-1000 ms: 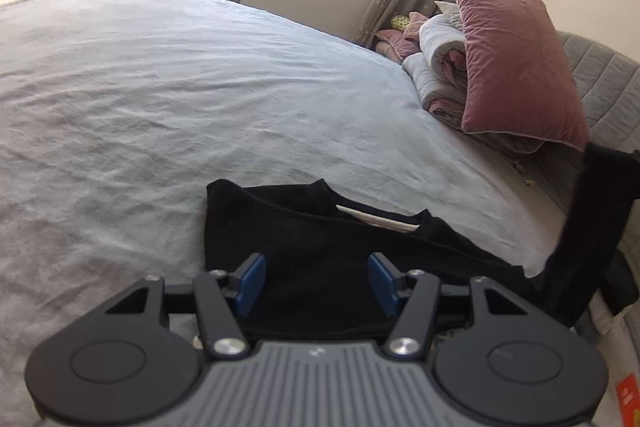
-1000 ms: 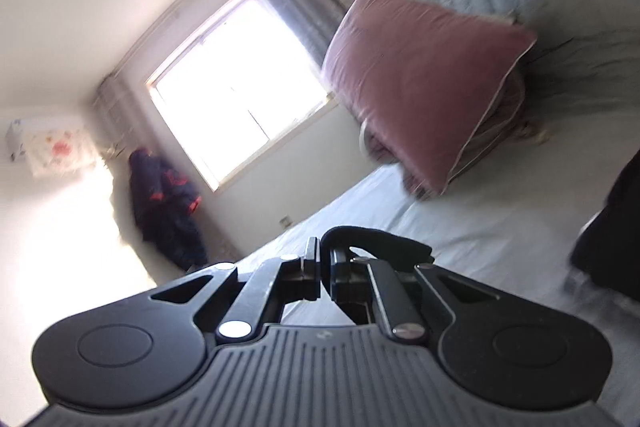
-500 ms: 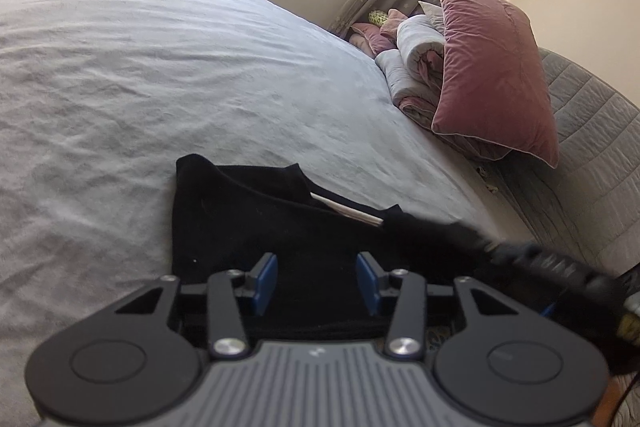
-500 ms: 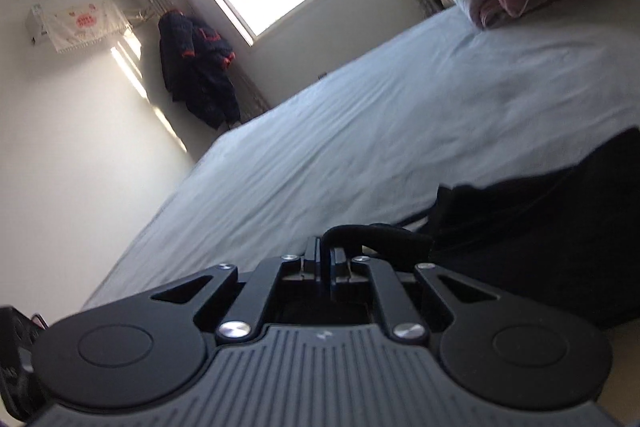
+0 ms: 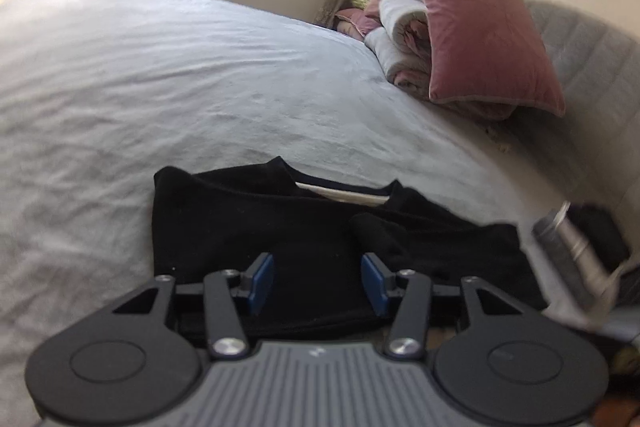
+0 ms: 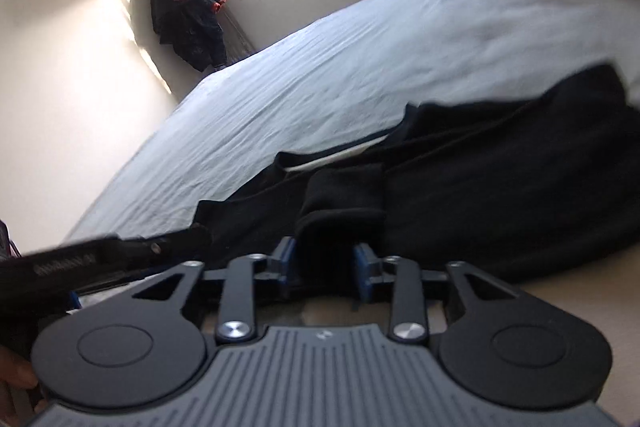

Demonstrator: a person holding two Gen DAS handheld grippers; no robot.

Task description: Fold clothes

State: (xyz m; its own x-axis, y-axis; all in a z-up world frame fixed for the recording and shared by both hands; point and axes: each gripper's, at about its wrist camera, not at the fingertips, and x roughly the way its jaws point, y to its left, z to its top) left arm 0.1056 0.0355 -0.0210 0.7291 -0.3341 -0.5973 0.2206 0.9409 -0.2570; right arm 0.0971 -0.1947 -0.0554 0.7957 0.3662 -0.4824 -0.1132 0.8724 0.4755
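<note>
A black shirt (image 5: 256,227) lies flat on the grey bed sheet (image 5: 160,75), its neck opening and white label (image 5: 344,193) facing away. One sleeve (image 5: 384,235) is folded inward over the body. My left gripper (image 5: 317,283) hovers open over the shirt's near hem, with nothing between its blue pads (image 5: 260,283). In the right wrist view the folded sleeve's cuff (image 6: 340,203) rests just ahead of and between the parted fingers of my right gripper (image 6: 324,265), which is open. The left gripper's body (image 6: 100,259) shows blurred at the left there.
A pink pillow (image 5: 480,31) leans on rolled bedding (image 5: 400,23) at the headboard (image 5: 580,59) on the right. A dark jacket (image 6: 186,3) hangs by the window in the far corner. Bare sheet stretches to the left and beyond the shirt.
The right gripper swung the sleeve it held across onto the shirt's body, then opened and let it go. The left gripper stayed open over the near hem.
</note>
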